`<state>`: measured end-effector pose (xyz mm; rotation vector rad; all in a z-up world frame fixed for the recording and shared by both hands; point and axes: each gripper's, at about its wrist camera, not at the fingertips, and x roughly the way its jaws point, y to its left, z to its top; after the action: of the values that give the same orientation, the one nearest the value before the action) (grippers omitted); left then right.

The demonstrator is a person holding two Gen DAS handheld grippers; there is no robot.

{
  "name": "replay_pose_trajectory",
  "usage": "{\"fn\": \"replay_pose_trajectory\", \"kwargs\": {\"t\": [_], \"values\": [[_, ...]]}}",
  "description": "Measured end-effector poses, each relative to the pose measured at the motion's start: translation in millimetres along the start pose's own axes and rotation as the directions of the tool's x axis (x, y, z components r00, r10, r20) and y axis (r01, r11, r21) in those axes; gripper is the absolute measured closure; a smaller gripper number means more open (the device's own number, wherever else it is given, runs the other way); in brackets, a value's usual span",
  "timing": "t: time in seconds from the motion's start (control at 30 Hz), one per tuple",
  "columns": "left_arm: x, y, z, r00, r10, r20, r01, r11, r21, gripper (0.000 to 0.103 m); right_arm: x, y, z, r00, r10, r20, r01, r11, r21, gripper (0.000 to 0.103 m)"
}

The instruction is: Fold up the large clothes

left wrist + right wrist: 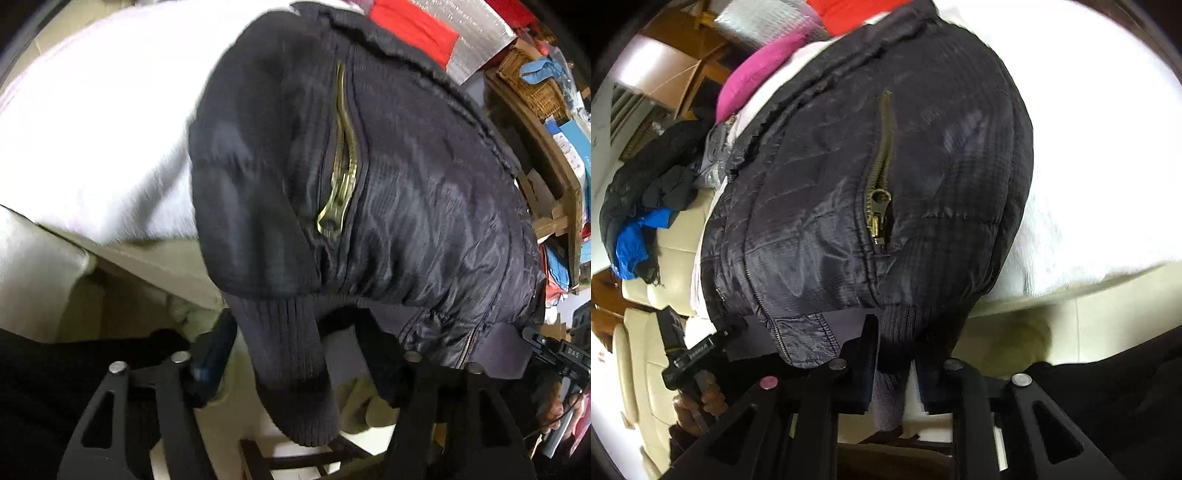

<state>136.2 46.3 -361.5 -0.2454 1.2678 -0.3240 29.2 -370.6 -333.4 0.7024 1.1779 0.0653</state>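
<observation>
White bedding (92, 110) fills the background of the left wrist view, with one dark quilted jacket (388, 184) draped over it and hanging past the near edge. One brass zipper (341, 158) runs down the jacket. One ribbed cuff (295, 369) dangles between the left gripper's (295, 373) two fingers, which stand apart without pinching it. Cluttered wooden shelves (546, 147) sit at right. From the right wrist view, the same jacket (886, 184) shows one zipper (879, 192) with one pull. The right gripper (894, 384) is clamped on the ribbed hem (890, 369). One pink item (757, 70), one blue cloth (635, 243) and cream cushions (631, 350) lie at left.
</observation>
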Motion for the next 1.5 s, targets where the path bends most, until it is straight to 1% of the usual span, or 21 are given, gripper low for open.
{"fn": "replay_pose_trajectory", "kwargs": {"t": [0.1,0.17,0.2,0.23,0.27,0.3,0.33,0.37,0.4,0.5,0.57,0.67,0.77,0.83,0.93,0.97,1.1,1.17,1.4,1.47,1.5], "values": [[2,1,0,1.000,-0.010,0.001,0.010,1.000,0.013,0.037,17,-13,5,0.999,-0.017,-0.052,0.020,0.998,0.054,0.080],[1,0,-1,0.999,-0.033,0.007,0.033,0.999,0.026,0.047,25,-17,6,0.997,-0.018,-0.074,0.023,0.997,0.071,0.075],[1,-1,-1,0.999,-0.031,0.012,0.031,0.999,0.034,0.053,31,-18,6,0.996,-0.017,-0.089,0.024,0.996,0.083,0.064],[2,-5,0,0.999,-0.028,0.018,0.027,0.999,0.041,0.058,34,-18,6,0.995,-0.006,-0.101,0.015,0.996,0.087,0.043],[2,-9,0,0.999,-0.028,0.023,0.027,0.998,0.048,0.062,38,-16,7,0.994,0.008,-0.108,0.001,0.996,0.089,0.039],[-1,-9,-1,0.999,-0.031,0.030,0.029,0.998,0.056,0.071,40,-13,5,0.995,0.033,-0.095,-0.026,0.996,0.082,0.040],[-3,-10,-1,0.998,-0.042,0.038,0.039,0.997,0.061,0.077,40,-8,5,0.996,0.032,-0.080,-0.028,0.998,0.048,0.048],[-6,-11,-2,0.998,-0.049,0.046,0.046,0.997,0.065,0.079,39,-3,4,0.997,0.006,-0.071,-0.005,1.000,0.006,0.058],[-8,-14,-2,0.997,-0.056,0.052,0.052,0.996,0.069,0.083,36,2,1,0.997,-0.041,-0.064,0.039,0.999,-0.035,0.078],[-20,-17,-3,0.995,-0.079,0.063,0.073,0.994,0.085,0.090,21,14,-4,0.995,-0.090,-0.046,0.085,0.991,-0.106,0.090],[-32,-18,-3,0.992,-0.105,0.075,0.097,0.990,0.102,0.092,4,24,-6,0.997,-0.070,-0.012,0.068,0.989,-0.128,0.092],[-59,-18,-5,0.982,-0.145,0.120,0.124,0.978,0.167,0.095,-45,47,-9,0.994,0.003,0.109,0.020,0.979,-0.203,0.092],[-96,-30,-2,0.961,-0.206,0.183,0.163,0.960,0.226,0.095,-87,72,-4,0.971,0.073,0.226,-0.007,0.960,-0.279,0.092],[-117,-33,4,0.946,-0.234,0.224,0.176,0.952,0.249,0.094,-110,88,4,0.944,0.126,0.306,-0.027,0.951,-0.308,0.092],[-136,-30,16,0.925,-0.268,0.269,0.199,0.946,0.257,0.094,-111,103,16,0.926,0.153,0.346,-0.034,0.945,-0.327,0.092],[-134,-28,17,0.927,-0.265,0.267,0.197,0.947,0.255,0.094,-103,100,24,0.929,0.154,0.338,-0.047,0.952,-0.303,0.092],[-91,-20,16,0.968,-0.196,0.156,0.162,0.965,0.204,0.094,-62,81,28,0.960,0.141,0.242,-0.086,0.971,-0.224,0.092],[-74,-20,7,0.977,-0.169,0.128,0.143,0.971,0.190,0.094,-42,72,20,0.971,0.131,0.200,-0.091,0.976,-0.200,0.092],[-49,-6,-1,0.988,-0.134,0.082,0.123,0.984,0.126,0.093,-37,35,10,0.976,0.167,0.141,-0.154,0.983,-0.095,0.091],[-41,-7,-1,0.991,-0.119,0.063,0.111,0.987,0.119,0.087,-34,31,10,0.975,0.182,0.130,-0.173,0.982,-0.080,0.089],[-37,-8,-1,0.992,-0.114,0.048,0.108,0.988,0.114,0.077,-34,29,8,0.975,0.184,0.124,-0.176,0.982,-0.073,0.086]]}}
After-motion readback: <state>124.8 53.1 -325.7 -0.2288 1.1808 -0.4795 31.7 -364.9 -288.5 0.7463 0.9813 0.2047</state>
